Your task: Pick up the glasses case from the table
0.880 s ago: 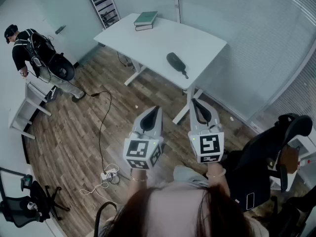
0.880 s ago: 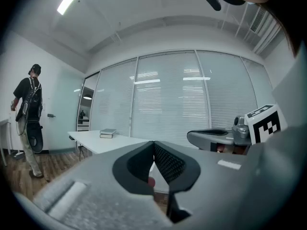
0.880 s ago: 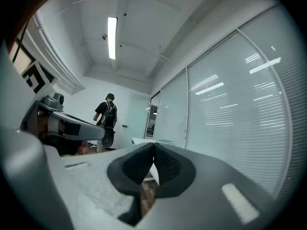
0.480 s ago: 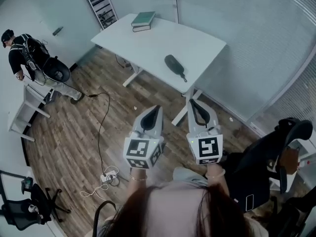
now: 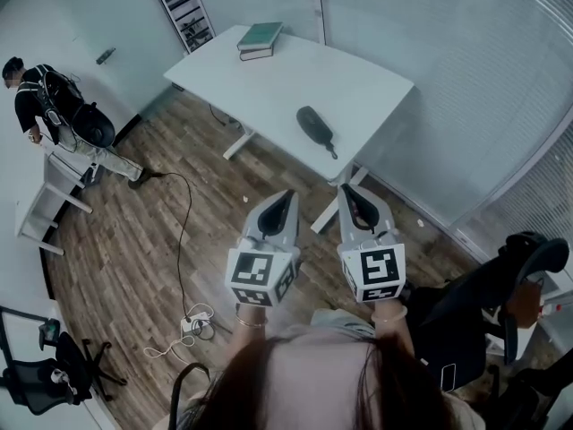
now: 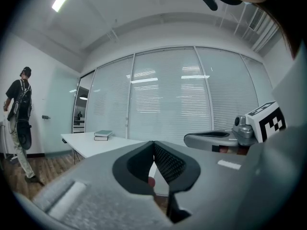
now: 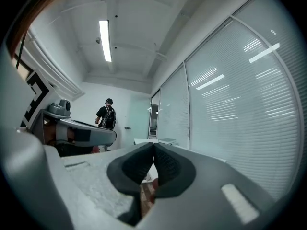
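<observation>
A dark oblong glasses case (image 5: pixel 314 126) lies on the white table (image 5: pixel 269 83), near its front right edge. Both grippers hang side by side over the floor, short of the table and level. My left gripper (image 5: pixel 287 194) is shut with nothing in it; its tips meet in the left gripper view (image 6: pixel 154 143). My right gripper (image 5: pixel 346 189) is shut and empty too, its tips touching in the right gripper view (image 7: pixel 153 143). The case does not show in either gripper view.
Two stacked books (image 5: pixel 259 38) lie at the table's far corner. A person (image 5: pixel 55 107) stands at the left by a small white desk (image 5: pixel 45 195). A cable and power strip (image 5: pixel 192 321) lie on the wood floor. A black chair (image 5: pixel 483 303) is at my right.
Both grippers have moved a little towards the table. The person at the left has shifted slightly further away.
</observation>
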The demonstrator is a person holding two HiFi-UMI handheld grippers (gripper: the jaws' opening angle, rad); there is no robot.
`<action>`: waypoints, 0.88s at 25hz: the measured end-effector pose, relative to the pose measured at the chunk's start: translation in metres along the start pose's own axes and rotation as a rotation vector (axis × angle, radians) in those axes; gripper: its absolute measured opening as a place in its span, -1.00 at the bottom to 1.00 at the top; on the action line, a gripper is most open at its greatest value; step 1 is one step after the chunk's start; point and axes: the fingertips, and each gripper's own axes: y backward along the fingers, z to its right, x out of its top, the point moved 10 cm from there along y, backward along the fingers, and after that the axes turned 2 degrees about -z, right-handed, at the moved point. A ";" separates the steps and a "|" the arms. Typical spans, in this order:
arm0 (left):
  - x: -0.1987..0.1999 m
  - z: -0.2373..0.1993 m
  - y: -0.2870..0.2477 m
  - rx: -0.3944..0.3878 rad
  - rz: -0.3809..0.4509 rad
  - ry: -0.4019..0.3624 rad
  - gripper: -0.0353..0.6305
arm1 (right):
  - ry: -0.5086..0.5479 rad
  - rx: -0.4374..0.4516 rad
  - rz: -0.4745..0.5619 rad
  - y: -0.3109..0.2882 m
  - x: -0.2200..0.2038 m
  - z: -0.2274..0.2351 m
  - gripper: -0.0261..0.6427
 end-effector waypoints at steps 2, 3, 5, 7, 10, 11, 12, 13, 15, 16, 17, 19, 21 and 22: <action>0.000 0.000 -0.007 0.006 0.001 0.000 -0.86 | 0.009 0.002 -0.001 -0.006 -0.001 0.006 -0.91; 0.000 0.000 -0.010 0.010 0.001 0.001 -0.86 | 0.019 0.003 -0.001 -0.009 -0.002 0.008 -0.91; 0.000 0.000 -0.015 0.015 -0.003 0.004 -0.86 | 0.039 0.003 0.001 -0.015 -0.003 0.013 -0.91; -0.001 0.001 -0.021 0.017 -0.012 0.004 -0.86 | 0.057 0.008 0.004 -0.020 -0.005 0.017 -0.91; -0.005 0.001 -0.031 0.018 -0.023 -0.001 -0.86 | 0.076 0.015 0.000 -0.030 -0.012 0.024 -0.91; -0.006 0.000 -0.035 0.019 -0.025 -0.003 -0.86 | 0.081 0.011 -0.002 -0.034 -0.013 0.026 -0.91; -0.006 -0.003 -0.038 0.020 -0.027 -0.003 -0.86 | 0.087 0.006 -0.004 -0.038 -0.014 0.028 -0.91; -0.006 -0.006 -0.041 0.021 -0.030 -0.001 -0.86 | 0.095 0.002 -0.005 -0.044 -0.014 0.029 -0.91; -0.006 -0.013 -0.048 0.022 -0.035 0.003 -0.86 | 0.111 -0.005 -0.007 -0.054 -0.013 0.030 -0.91; -0.006 -0.016 -0.051 0.022 -0.038 0.003 -0.86 | 0.118 -0.008 -0.008 -0.059 -0.014 0.031 -0.91; -0.007 -0.019 -0.055 0.021 -0.041 0.003 -0.86 | 0.121 -0.010 -0.008 -0.063 -0.014 0.032 -0.91; -0.007 -0.024 -0.064 0.018 -0.041 0.004 -0.86 | 0.127 -0.011 -0.009 -0.072 -0.017 0.036 -0.91; -0.007 -0.029 -0.073 0.014 -0.035 0.007 -0.86 | 0.140 -0.009 -0.010 -0.082 -0.018 0.038 -0.91; -0.007 -0.032 -0.078 0.013 -0.035 0.009 -0.86 | 0.149 -0.006 -0.011 -0.086 -0.019 0.039 -0.91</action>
